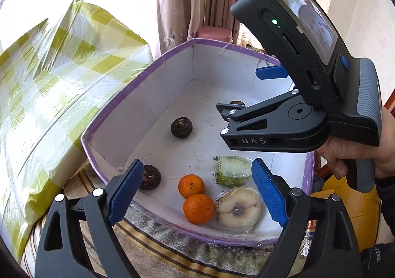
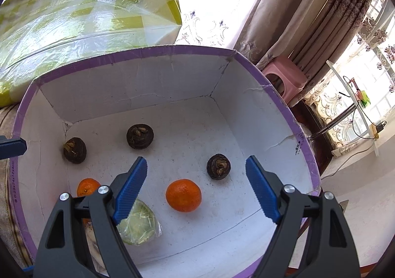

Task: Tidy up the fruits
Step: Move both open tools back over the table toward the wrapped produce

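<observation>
A purple-rimmed white box [image 1: 153, 95] [image 2: 138, 85] holds the fruit. In the left wrist view two oranges [image 1: 198, 208] lie by a wrapped pale fruit [image 1: 238, 206] and a wrapped green fruit [image 1: 232, 170], with dark round fruits [image 1: 181, 127] further in. My left gripper [image 1: 197, 163] hangs open above the oranges, nothing between its fingers. In the right wrist view my right gripper [image 2: 196, 160] is open over an orange [image 2: 183, 195], clear of it. Three dark fruits [image 2: 140, 136] sit beyond. A second orange [image 2: 87, 186] and the green fruit [image 2: 138, 223] lie partly behind its left finger.
A yellow-checked plastic-covered bundle [image 1: 49, 75] [image 2: 74, 18] stands against the box's far left side. The right gripper's body [image 1: 284, 124] and a hand [image 1: 358, 154] hang over the box's right part. A pink stool [image 2: 284, 80] and curtains [image 2: 296, 18] lie beyond the box.
</observation>
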Demonstrator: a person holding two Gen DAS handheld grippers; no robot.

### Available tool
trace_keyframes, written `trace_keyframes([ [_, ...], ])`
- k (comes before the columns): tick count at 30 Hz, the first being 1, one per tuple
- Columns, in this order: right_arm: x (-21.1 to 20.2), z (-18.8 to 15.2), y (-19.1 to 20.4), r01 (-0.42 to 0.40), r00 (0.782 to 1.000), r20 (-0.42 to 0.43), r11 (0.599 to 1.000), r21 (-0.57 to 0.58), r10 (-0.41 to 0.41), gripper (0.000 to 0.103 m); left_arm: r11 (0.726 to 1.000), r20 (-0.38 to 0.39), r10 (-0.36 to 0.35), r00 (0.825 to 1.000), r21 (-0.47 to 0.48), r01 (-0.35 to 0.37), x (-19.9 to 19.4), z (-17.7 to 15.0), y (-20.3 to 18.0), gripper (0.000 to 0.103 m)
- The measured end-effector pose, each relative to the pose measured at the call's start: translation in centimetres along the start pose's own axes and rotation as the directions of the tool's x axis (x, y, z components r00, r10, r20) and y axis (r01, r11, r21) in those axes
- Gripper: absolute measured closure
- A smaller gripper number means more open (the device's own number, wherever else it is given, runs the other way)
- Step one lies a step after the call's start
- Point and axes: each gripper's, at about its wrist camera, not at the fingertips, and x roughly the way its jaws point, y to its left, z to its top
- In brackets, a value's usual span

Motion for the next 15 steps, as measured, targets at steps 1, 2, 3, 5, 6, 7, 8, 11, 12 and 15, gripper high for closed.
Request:
trace_keyframes([
  [1,-0.2,0.2,0.0,-0.004,1.0,0.006,1.0,0.006,0.004,0.021,1.0,0.013,0.006,1.0,-0.014,-0.006,-0.4,0.0,0.6,0.017],
  [2,-0.4,0.3,0.1,-0.008,1.0,0.012,1.0,0.011,0.008,0.021,0.999,0.027,0.015,1.0,-0.032,-0.014,-0.8,0.0,1.2,0.017],
  [3,-0.7,0.4,0.2,-0.015,1.0,0.019,1.0,0.016,0.015,0.021,0.998,0.04,0.024,0.999,-0.051,-0.022,-1.2,-0.1,1.8,0.017],
  [5,-1.2,0.7,0.4,-0.032,0.999,0.035,0.999,0.024,0.032,0.021,0.995,0.061,0.046,0.997,-0.091,-0.04,-2.3,-0.4,3.1,0.017],
  [6,-1.4,0.9,0.6,-0.042,0.998,0.04,0.999,0.027,0.04,0.021,0.992,0.069,0.058,0.996,-0.115,-0.05,-2.6,-0.4,3.8,0.017],
  [7,-1.5,1.0,0.9,-0.05,0.998,0.044,0.998,0.028,0.049,0.021,0.988,0.076,0.07,0.995,-0.142,-0.059,-3.2,-0.7,4.4,0.017],
  [8,-1.7,1.2,1.3,-0.059,0.997,0.047,0.998,0.028,0.058,0.021,0.984,0.081,0.083,0.993,-0.167,-0.069,-3.9,-0.9,5.1,0.017],
  [11,-2.1,1.7,2.7,-0.087,0.995,0.058,0.996,0.019,0.086,0.021,0.966,0.085,0.142,0.986,-0.23,-0.12,-5.6,-1.7,7.5,0.017],
  [12,-2.3,1.9,3.2,-0.098,0.993,0.061,0.995,0.013,0.097,0.021,0.958,0.086,0.155,0.984,-0.255,-0.129,-6.2,-2.1,8.3,0.017],
  [15,-2.6,2.3,5.1,-0.122,0.99,0.067,0.993,-0.007,0.122,0.021,0.933,0.079,0.204,0.976,-0.317,-0.17,-7.4,-3.0,10.6,0.017],
])
